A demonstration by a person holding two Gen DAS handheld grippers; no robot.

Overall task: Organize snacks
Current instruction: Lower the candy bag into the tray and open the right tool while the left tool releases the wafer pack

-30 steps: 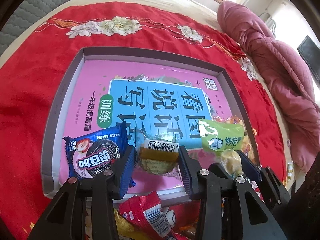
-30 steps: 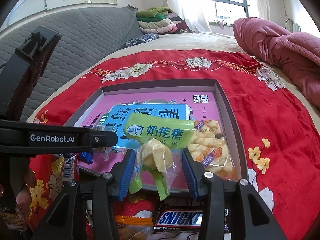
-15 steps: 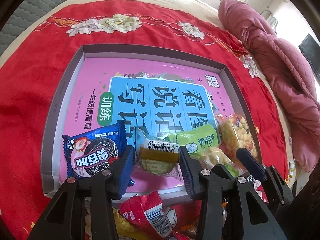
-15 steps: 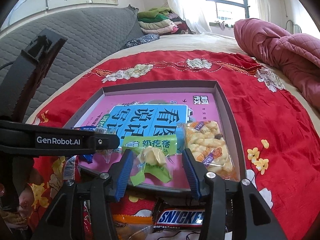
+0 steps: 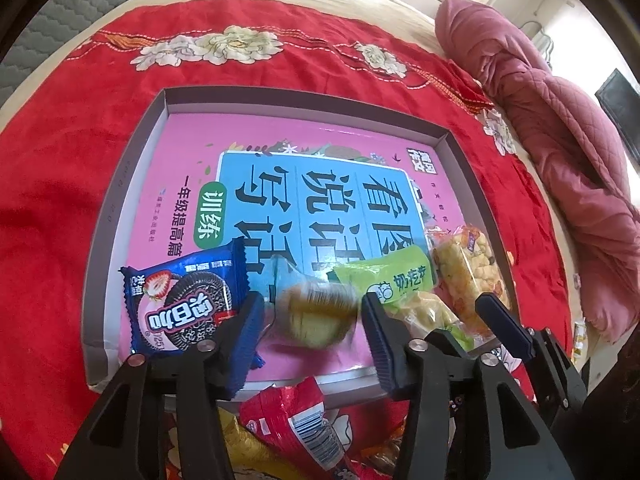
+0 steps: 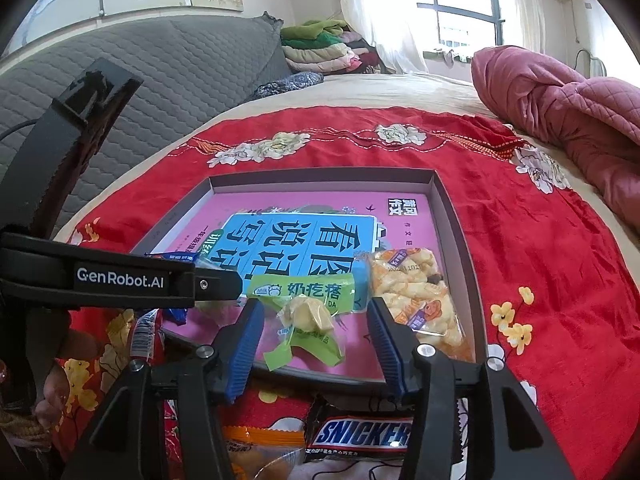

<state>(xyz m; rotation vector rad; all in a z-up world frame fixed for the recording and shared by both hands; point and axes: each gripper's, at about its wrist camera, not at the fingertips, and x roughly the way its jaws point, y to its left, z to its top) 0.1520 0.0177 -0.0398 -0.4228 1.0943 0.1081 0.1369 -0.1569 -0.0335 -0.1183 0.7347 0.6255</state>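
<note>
A grey tray (image 5: 132, 184) on the red bedspread holds a pink and blue book. My left gripper (image 5: 314, 322) hangs over its near edge with its jaws opening. A yellow-green pastry in clear wrap (image 5: 316, 312) is blurred between them, free of the pads. A blue cookie packet (image 5: 188, 300) lies just left of it. My right gripper (image 6: 316, 330) stands open around a green packet (image 6: 308, 304) that lies on the book, with a gap at each pad. A bag of yellow puffs (image 6: 412, 292) lies to its right.
On the bedspread before the tray lie a Snickers bar (image 6: 360, 432), an orange packet (image 6: 256, 444) and a red packet (image 5: 292, 420). The left tool's black housing (image 6: 120, 280) crosses the right view. A pink quilt (image 6: 560, 100) is bunched at the far right.
The green packet sank from mid-air onto the book and the right jaws widened off it. The left jaws widened too, and the pastry slipped loose and blurred.
</note>
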